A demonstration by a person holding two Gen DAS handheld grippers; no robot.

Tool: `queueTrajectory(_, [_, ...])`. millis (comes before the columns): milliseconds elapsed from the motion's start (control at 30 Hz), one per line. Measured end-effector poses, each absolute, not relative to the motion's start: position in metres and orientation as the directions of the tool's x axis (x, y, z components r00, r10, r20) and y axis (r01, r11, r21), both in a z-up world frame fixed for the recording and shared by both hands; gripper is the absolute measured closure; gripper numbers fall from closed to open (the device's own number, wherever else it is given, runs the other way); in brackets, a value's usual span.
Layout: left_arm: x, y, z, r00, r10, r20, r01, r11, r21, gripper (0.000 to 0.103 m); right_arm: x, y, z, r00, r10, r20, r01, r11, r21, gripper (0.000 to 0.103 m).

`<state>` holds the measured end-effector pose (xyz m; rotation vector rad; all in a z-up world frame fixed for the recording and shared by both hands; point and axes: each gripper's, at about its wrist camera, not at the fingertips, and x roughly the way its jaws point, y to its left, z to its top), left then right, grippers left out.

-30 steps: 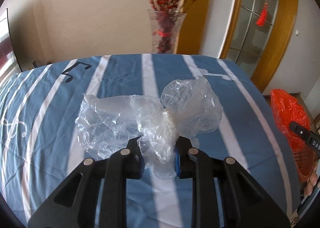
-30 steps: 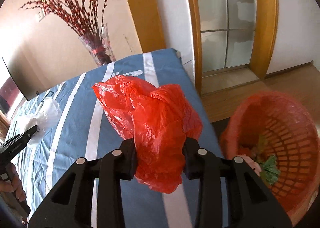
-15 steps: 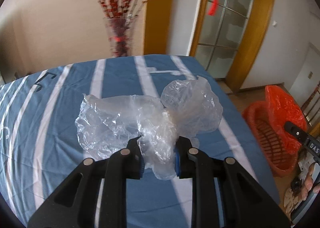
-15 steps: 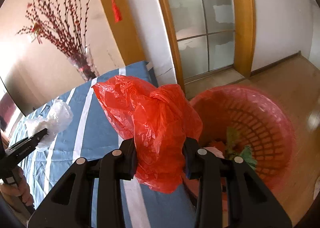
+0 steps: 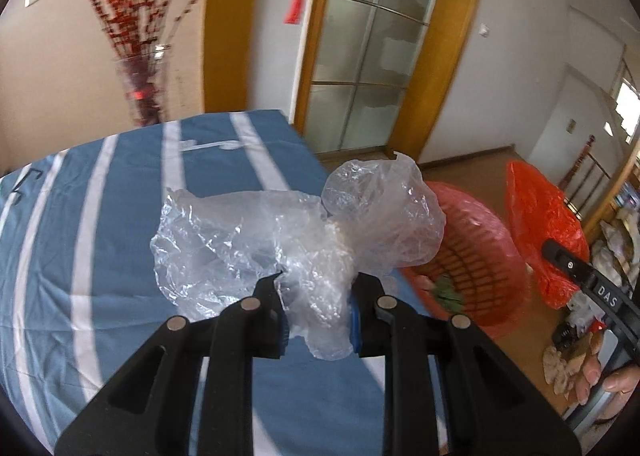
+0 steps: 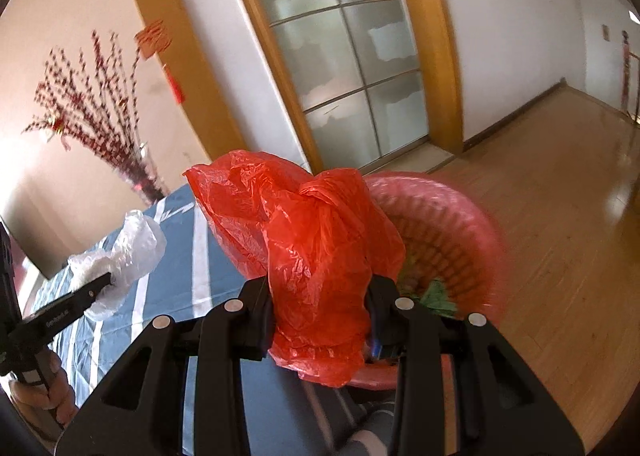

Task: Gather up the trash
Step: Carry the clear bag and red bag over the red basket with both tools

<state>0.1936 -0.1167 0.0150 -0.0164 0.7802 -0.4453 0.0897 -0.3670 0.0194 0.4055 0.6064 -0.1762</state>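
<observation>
My left gripper [image 5: 318,310] is shut on a crumpled clear plastic bag [image 5: 280,240], held in the air above the right end of the blue striped tablecloth [image 5: 92,216]. A red plastic bag [image 6: 312,248] is pinched in my right gripper [image 6: 320,312], which hangs over the near rim of a red mesh basket [image 6: 452,224] on the floor. Green scraps [image 6: 436,296] lie inside that basket. The basket [image 5: 476,252] and the red bag [image 5: 540,224] also show at the right of the left wrist view. In the right wrist view the clear bag [image 6: 128,252] appears at the left.
A glass vase of red-berry branches [image 5: 140,96] stands at the table's far edge. Behind it is a wood-framed glass door [image 6: 352,68]. Wooden floor [image 6: 560,216] stretches to the right of the basket. Cluttered shelves [image 5: 616,224] sit at the far right of the left wrist view.
Both grippers have swung right, off the table toward the basket, each keeping its bag. The basket has grown larger and moved toward the centre in both views.
</observation>
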Motion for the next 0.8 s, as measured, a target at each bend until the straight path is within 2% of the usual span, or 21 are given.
queueTrajectory(267, [0.187,-0.165,0.006,0.563,-0.454,-0.690,0.445,0.870,-0.210,0.080,0.073,-0.403,0.018,0.811,-0.093,-0.578,0.358,0.860,0.364,0.068])
queueTrajectory(800, [0.200,-0.255,-0.020,0.480,-0.482,-0.733,0.499,0.837,-0.223,0.079,0.088,-0.439,0.012,0.812,-0.118,-0.572,0.406,0.818,0.408,0.067])
